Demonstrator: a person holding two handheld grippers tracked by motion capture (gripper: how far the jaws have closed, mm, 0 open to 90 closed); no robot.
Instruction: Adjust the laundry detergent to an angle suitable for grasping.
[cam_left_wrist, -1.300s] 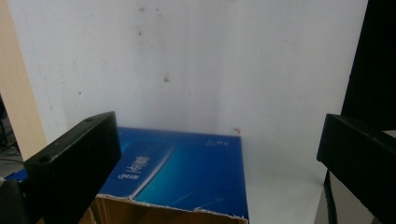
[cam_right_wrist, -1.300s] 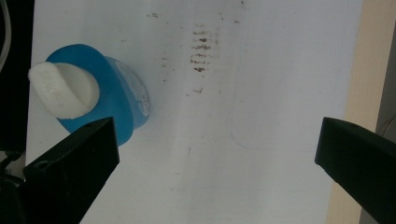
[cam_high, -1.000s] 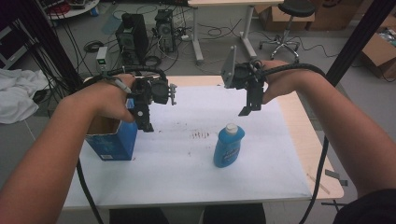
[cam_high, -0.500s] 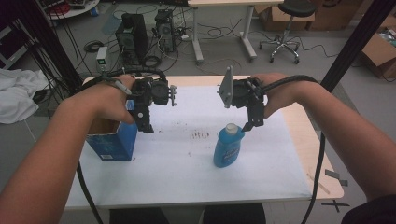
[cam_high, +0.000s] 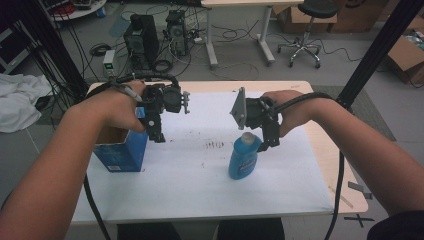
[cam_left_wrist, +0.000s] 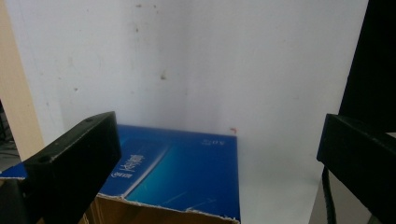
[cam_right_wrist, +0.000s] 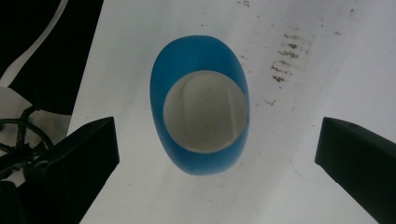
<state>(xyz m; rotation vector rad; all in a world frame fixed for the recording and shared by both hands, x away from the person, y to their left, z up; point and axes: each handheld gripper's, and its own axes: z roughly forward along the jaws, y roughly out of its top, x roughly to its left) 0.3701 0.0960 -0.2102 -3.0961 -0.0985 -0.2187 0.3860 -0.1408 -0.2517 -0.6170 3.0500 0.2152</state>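
The blue bottle (cam_high: 244, 158) is standing upright on the white tabletop (cam_high: 190, 175), right of centre, well apart from the open blue box (cam_high: 121, 150) at the left. The right tongs (cam_high: 270, 145) are hanging spread wide directly over its white cap (cam_right_wrist: 204, 111), gripping nothing. The left tongs (cam_high: 156, 134) are also gaping empty, just above the box's right edge. The bottle is probably smooth plastic, slippery and somewhat squashy, so pinching across the narrower neck below the cap looks safest.
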